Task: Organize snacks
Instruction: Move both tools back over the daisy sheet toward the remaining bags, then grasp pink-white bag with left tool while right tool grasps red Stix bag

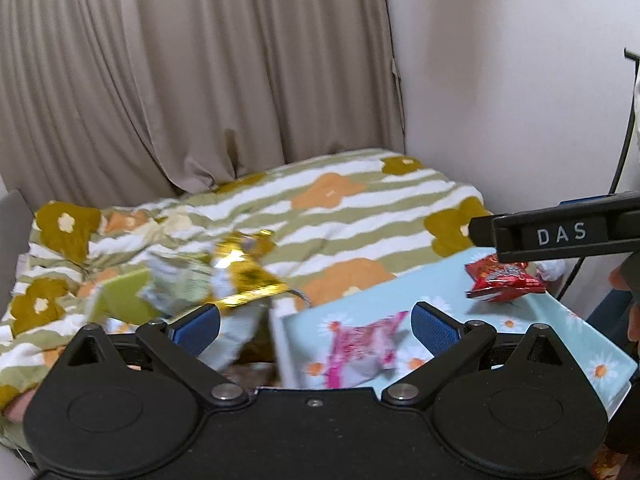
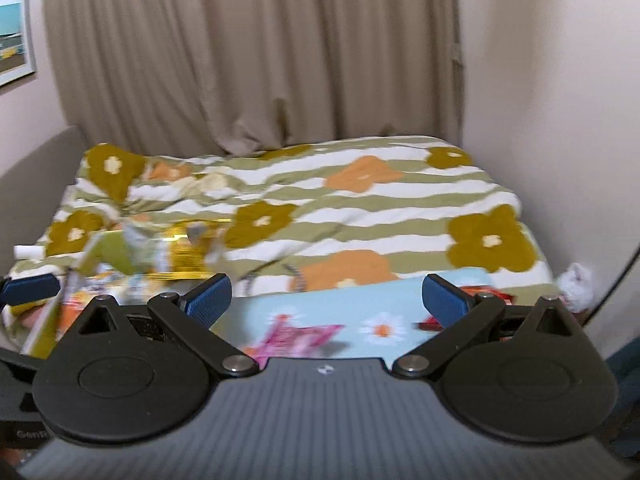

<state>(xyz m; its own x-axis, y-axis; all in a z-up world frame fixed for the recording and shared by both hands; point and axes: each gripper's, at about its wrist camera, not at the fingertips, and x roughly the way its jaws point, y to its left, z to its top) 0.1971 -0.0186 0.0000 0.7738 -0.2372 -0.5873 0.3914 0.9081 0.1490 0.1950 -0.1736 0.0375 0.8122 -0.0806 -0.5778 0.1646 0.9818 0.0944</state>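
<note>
A pale blue daisy-print tray (image 1: pixel 560 320) lies at the bed's near edge with a pink snack packet (image 1: pixel 360 348) and a red snack packet (image 1: pixel 502 278) on it. A gold foil packet (image 1: pixel 244 272) and pale green packets (image 1: pixel 124 296) sit heaped in a box to the left. My left gripper (image 1: pixel 316 326) is open and empty above the pink packet and the box edge. My right gripper (image 2: pixel 327 298) is open and empty over the tray (image 2: pixel 340 300); the pink packet (image 2: pixel 296 338) lies below it and the red packet (image 2: pixel 486 294) shows behind its right finger.
A striped floral bedspread (image 2: pixel 360 208) covers the bed behind. Beige curtains (image 2: pixel 240 60) hang at the back, with a white wall (image 2: pixel 560 100) on the right. The right gripper's black body (image 1: pixel 560 232) crosses the left wrist view. A framed picture (image 2: pixel 12 40) hangs on the left.
</note>
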